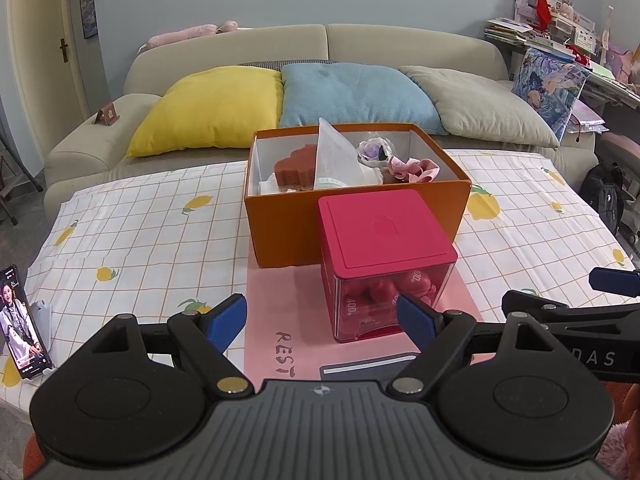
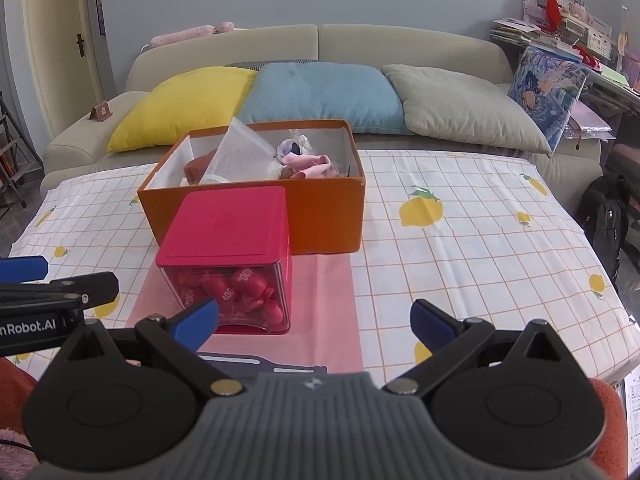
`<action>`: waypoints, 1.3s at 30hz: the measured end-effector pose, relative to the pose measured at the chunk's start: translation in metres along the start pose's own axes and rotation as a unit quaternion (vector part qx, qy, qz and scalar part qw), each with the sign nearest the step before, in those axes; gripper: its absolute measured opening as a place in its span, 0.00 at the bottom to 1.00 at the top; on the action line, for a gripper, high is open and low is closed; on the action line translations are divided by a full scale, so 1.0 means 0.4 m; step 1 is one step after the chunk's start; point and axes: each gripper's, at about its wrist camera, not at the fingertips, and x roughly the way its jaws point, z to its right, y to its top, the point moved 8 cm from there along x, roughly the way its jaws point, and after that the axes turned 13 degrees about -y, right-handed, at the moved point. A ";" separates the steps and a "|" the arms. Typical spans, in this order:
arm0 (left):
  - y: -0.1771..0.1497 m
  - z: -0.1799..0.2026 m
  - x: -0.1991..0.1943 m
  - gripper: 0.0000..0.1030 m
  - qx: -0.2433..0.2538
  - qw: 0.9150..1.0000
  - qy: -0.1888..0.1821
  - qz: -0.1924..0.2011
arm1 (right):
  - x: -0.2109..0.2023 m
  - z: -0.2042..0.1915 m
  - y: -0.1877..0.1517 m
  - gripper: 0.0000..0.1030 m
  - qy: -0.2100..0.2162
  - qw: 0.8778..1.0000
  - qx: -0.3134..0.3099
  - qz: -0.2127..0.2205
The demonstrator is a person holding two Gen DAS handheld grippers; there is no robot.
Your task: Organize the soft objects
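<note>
While both grippers, left and right, are hovering spread wide and empty, soft stuff is sitting in the orange box.

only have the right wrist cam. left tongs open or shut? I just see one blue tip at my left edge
Observer: Open. The left tongs are spread wide and empty, with the red-lidded box ahead of them.
Operator: anything further left?
Observer: A phone propped up at far left, screen lit.
Operator: pink sheet marked?
Observer: Yes, the pink sheet has "REST" handwritten near its front.
</note>
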 end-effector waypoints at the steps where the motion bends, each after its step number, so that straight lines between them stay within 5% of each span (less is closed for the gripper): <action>1: -0.001 -0.001 0.000 0.96 0.000 1.000 0.000 -0.001 | 0.000 0.001 0.000 0.97 0.000 1.000 0.000 0.000; 39: -0.004 -0.007 -0.003 0.96 0.006 1.000 -0.003 -0.001 | 0.006 0.002 -0.011 0.97 -0.006 1.000 -0.004 -0.011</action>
